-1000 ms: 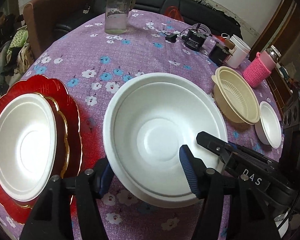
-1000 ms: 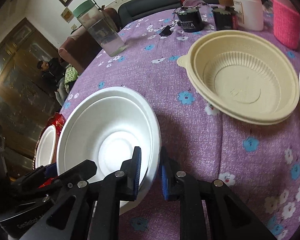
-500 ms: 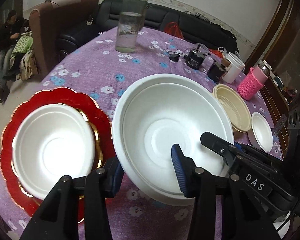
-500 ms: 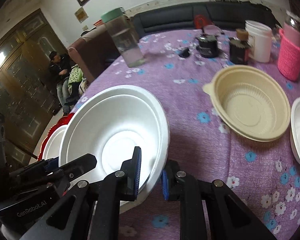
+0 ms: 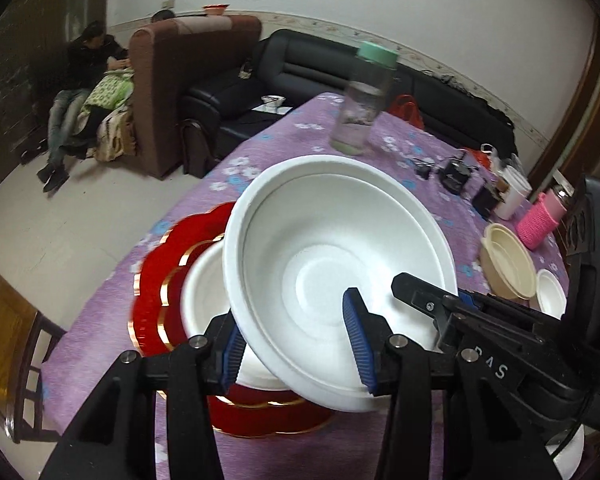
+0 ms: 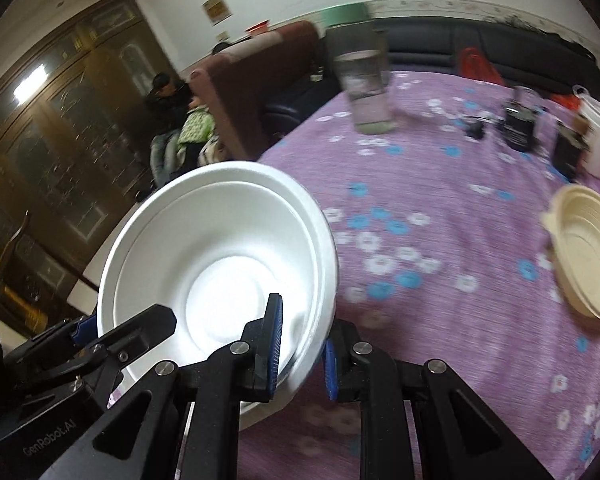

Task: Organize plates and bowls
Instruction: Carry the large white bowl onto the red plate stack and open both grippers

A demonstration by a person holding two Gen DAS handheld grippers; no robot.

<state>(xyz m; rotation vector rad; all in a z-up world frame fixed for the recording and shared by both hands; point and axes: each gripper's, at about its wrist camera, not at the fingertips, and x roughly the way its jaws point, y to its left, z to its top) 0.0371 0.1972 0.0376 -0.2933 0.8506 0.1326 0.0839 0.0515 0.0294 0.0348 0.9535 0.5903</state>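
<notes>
Purple floral table point(image 5: 284, 148) fills both views, sofa and armchair behind. Count: one big white bowl point(image 5: 340, 268), one red plate point(image 5: 156, 280) with one white bowl point(image 5: 204, 300) nested on it at the table's near-left edge, one beige bowl point(image 5: 508, 260) and one small white bowl point(image 5: 550, 292) toward the right edge, one water bottle point(image 5: 364, 100) at the far edge, one pink cup point(image 5: 538, 220).

Left gripper point(image 5: 296, 344) fingers sit wide apart, one outside the big bowl's wall, one inside; whether they press it, cannot tell. Right gripper point(image 6: 300, 344) is pinched tight on the big bowl's point(image 6: 220, 264) rim, one finger in, one out.

Versus a second ago: big bowl was on the table between plate and beige bowl; now lifted, tilted, overlapping the nested bowl and red plate.
</notes>
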